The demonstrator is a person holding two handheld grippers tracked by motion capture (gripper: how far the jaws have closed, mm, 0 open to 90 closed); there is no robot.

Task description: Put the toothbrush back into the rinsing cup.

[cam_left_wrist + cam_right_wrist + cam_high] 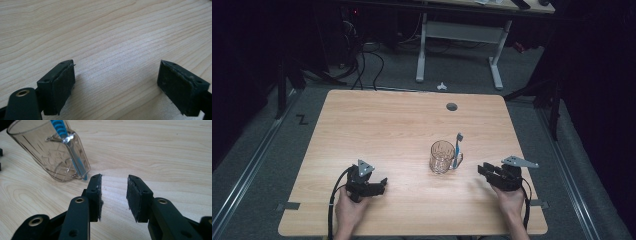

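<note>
On the left side of the wooden desk [362, 125], near the front edge, a hand [346, 210] holds the left hand-held gripper [379, 187]; in the left gripper view its jaws stand wide apart over bare wood and hold nothing. Toward the middle, a little to the right, a clear glass cup [442, 156] stands upright, and a blue toothbrush [457, 150] leans against its right side from outside, the head pointing up. Nothing lies between the cup and either hand-held gripper. Farther right, the right hand-held gripper [485, 170] rests in the other hand [511, 199], near the cup but apart from it; its jaws are partly open, with a narrow gap, and empty. A small round hole [452, 106] is in the desk near the far edge. Beyond the desk there is grey floor [462, 75] with cables [362, 65] and the white legs of another table [422, 50].
</note>
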